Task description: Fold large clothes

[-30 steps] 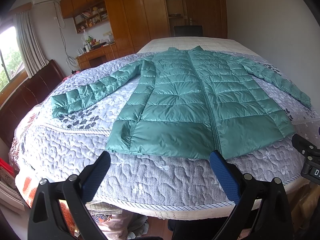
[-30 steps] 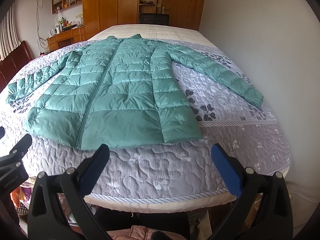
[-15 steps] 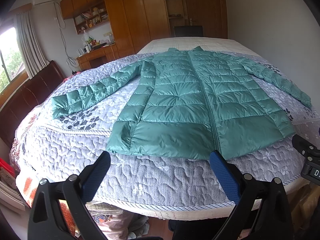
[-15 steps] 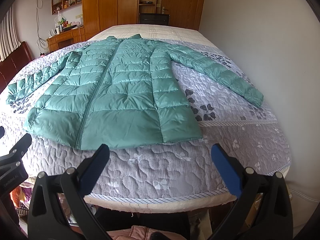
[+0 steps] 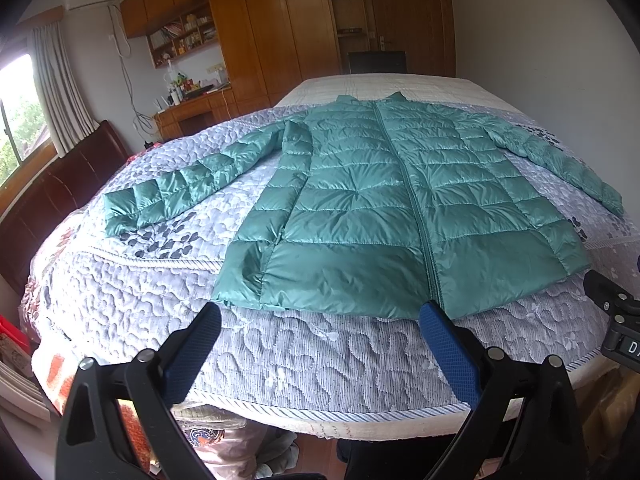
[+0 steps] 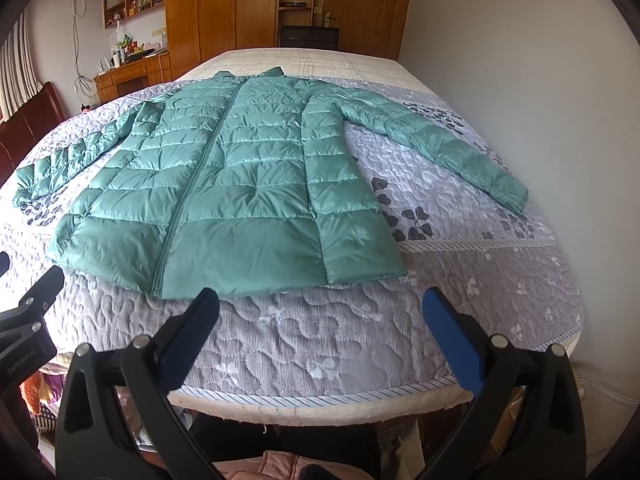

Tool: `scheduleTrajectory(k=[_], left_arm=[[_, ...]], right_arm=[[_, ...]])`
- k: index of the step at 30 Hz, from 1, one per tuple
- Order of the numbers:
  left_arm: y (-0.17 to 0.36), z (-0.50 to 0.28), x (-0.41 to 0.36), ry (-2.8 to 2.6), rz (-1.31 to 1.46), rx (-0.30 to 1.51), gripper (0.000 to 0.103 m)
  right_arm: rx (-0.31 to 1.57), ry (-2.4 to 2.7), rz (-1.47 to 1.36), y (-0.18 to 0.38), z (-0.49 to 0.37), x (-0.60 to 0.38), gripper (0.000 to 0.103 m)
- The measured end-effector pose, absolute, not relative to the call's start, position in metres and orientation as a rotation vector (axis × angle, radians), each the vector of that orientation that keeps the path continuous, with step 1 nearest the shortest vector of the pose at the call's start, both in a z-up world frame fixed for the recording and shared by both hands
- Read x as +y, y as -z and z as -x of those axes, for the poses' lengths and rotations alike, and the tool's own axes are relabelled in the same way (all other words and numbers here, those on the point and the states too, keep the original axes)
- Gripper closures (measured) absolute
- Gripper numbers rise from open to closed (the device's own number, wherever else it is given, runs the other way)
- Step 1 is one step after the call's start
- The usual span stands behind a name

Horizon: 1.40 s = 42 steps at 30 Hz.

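Note:
A teal quilted puffer jacket [image 5: 384, 208] lies flat and zipped on the bed, collar far, hem near, both sleeves spread out; it also shows in the right wrist view [image 6: 240, 184]. My left gripper [image 5: 320, 316] is open and empty, above the bed's near edge just short of the hem. My right gripper [image 6: 320, 300] is open and empty, just short of the hem near its right corner. The left sleeve cuff [image 5: 120, 212] lies left; the right sleeve cuff [image 6: 508, 188] lies right.
The bed carries a grey-lilac quilted cover [image 5: 280, 352] with a leaf print. A dark wooden headboard [image 5: 52, 188] runs along the left. A desk [image 5: 192, 108] and wooden wardrobes stand at the back. A white wall [image 6: 540, 60] is on the right.

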<state>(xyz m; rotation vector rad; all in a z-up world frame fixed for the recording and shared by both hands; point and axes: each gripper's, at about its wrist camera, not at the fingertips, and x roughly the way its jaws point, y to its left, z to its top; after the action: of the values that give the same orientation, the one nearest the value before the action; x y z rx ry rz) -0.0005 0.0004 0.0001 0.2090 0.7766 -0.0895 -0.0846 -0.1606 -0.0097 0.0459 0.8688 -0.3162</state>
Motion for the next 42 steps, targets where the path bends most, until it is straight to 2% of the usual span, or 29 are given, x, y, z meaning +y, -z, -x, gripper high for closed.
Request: scheduleTrajectory(k=[30,42], left_arm=[[-0.013,-0.003,0.005,0.122,-0.177,0.766,0.004],[-0.009,-0.033,-0.023,0.170,-0.159,0.763,0.004]], right_arm=[[0.879,0.269,-0.066,0.011,0.081,-0.164,0.003],[0.800,0.263,-0.142,-0.004,0.050,-0.251,0.003]])
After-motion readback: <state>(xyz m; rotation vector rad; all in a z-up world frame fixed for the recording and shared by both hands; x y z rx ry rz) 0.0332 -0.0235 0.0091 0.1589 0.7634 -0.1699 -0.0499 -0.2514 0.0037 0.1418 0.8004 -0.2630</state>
